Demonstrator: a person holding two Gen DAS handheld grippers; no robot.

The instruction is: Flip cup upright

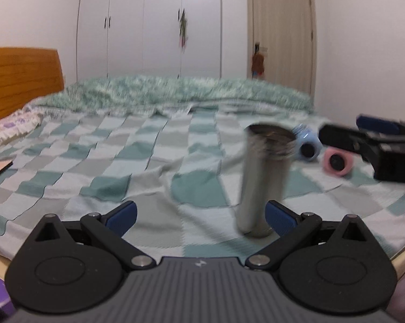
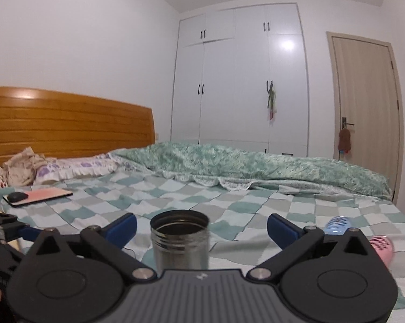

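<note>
A steel cup (image 1: pixel 261 180) stands upright on the checked bed cover (image 1: pixel 108 161), mouth up, blurred in the left wrist view. It stands just inside my left gripper's (image 1: pixel 201 215) right finger; the jaws are open and hold nothing. In the right wrist view the cup (image 2: pixel 179 239) stands between the open jaws of my right gripper (image 2: pixel 201 227), touching neither finger. The right gripper also shows at the right edge of the left wrist view (image 1: pixel 369 145).
A blue cup (image 1: pixel 308 145) and a pink cup (image 1: pixel 335 162) lie on their sides behind the steel cup. A green duvet (image 2: pixel 256 167) is bunched at the far side. A pink tablet with a mouse (image 2: pixel 35 196) lies at the left, near pillows (image 2: pixel 76 168) and the wooden headboard (image 2: pixel 67 126).
</note>
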